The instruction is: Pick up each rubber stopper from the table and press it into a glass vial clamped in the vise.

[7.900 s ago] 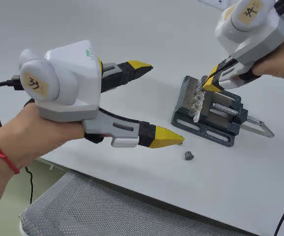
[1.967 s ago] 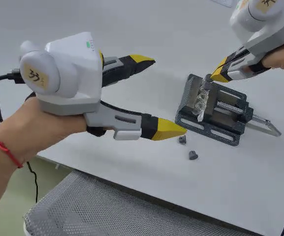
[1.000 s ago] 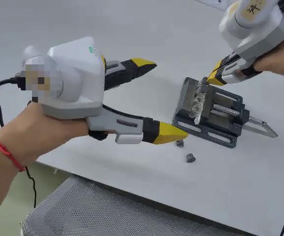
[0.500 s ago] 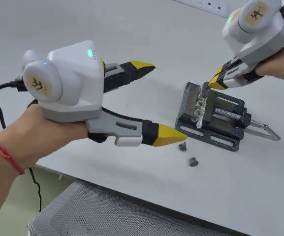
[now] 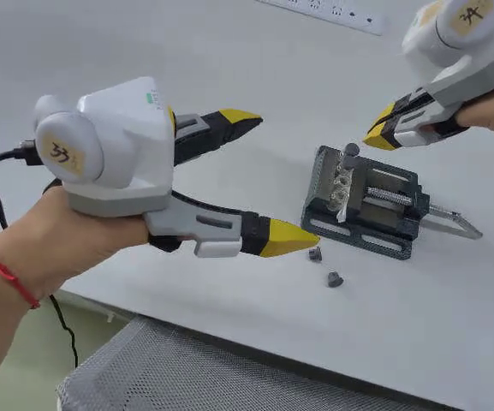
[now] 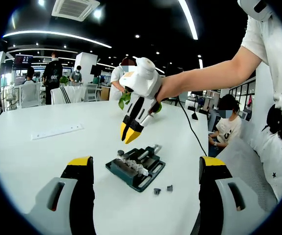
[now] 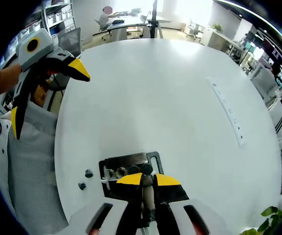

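Note:
A dark vise (image 5: 375, 218) on the white table clamps a row of glass vials (image 5: 341, 187). The far vial carries a grey stopper (image 5: 350, 151) in its mouth. My right gripper (image 5: 377, 137) hovers just above and to the right of it, shut, with nothing between its tips; in its own view the tips (image 7: 148, 179) sit over the vise (image 7: 126, 160) and that stopper (image 7: 146, 169). Two loose stoppers (image 5: 315, 253) (image 5: 335, 279) lie in front of the vise. My left gripper (image 5: 272, 180) is held wide open left of the vise, empty.
The vise's screw handle (image 5: 450, 223) sticks out to the right. A white power strip (image 5: 324, 8) lies at the table's far edge. A grey mesh chair (image 5: 229, 377) stands below the near edge. People sit at desks far behind.
My right gripper has lifted up and to the right off the far vial, and the stopper it pressed stays in the vial. The left gripper has barely moved.

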Available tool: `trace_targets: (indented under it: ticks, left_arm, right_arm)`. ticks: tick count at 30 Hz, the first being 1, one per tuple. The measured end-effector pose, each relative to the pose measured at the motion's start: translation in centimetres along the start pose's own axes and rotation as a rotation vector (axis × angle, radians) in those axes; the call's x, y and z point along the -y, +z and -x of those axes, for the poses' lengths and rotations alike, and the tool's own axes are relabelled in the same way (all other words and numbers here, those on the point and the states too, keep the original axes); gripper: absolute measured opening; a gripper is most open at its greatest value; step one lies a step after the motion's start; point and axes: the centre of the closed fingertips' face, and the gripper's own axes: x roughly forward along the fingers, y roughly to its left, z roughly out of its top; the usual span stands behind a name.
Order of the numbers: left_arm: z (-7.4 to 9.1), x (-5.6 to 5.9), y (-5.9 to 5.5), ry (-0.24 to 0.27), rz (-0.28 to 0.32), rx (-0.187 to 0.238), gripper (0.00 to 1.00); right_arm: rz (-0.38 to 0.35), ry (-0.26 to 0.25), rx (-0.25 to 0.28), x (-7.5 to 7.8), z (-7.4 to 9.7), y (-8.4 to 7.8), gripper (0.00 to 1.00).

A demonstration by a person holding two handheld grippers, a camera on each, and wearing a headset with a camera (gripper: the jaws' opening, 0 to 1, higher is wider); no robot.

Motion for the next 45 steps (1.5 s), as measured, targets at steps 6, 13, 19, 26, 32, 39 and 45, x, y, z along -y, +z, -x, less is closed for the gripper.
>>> trace_targets:
  ticks: [6, 13, 19, 26, 32, 39, 45]
  left_arm:
    - [0.2, 0.5, 0.1, -0.004, -0.011, -0.019, 0.89]
    - [0.5, 0.7, 0.4, -0.002, -0.027, -0.034, 0.9]
    - [0.8, 1.2, 0.6, -0.006, -0.046, -0.058, 0.92]
    - [1.2, 1.5, 0.7, -0.01, -0.065, -0.078, 0.93]
    - [1.3, 2.0, 1.0, -0.019, -0.082, -0.091, 0.93]
    - [1.2, 2.7, 1.2, -0.031, -0.097, -0.1, 0.94]
    - [1.0, 3.3, 1.2, -0.036, -0.099, -0.104, 0.95]
  right_arm:
    - [-0.036, -0.021, 0.073, -0.2, 1.4, -0.2, 0.14]
    - [-0.103, -0.031, 0.16, -0.9, 3.2, -0.6, 0.22]
    - [-0.144, -0.048, 0.235, -1.6, 5.0, -1.2, 0.29]
    - [-0.19, -0.067, 0.302, -2.8, 6.5, -2.2, 0.35]
    - [-0.229, -0.08, 0.35, -3.5, 7.1, -3.4, 0.4]
    - [-0.251, -0.101, 0.403, -4.8, 7.9, -4.4, 0.49]
    - [-0.296, -0.129, 0.451, -6.3, 8.2, -5.5, 0.56]
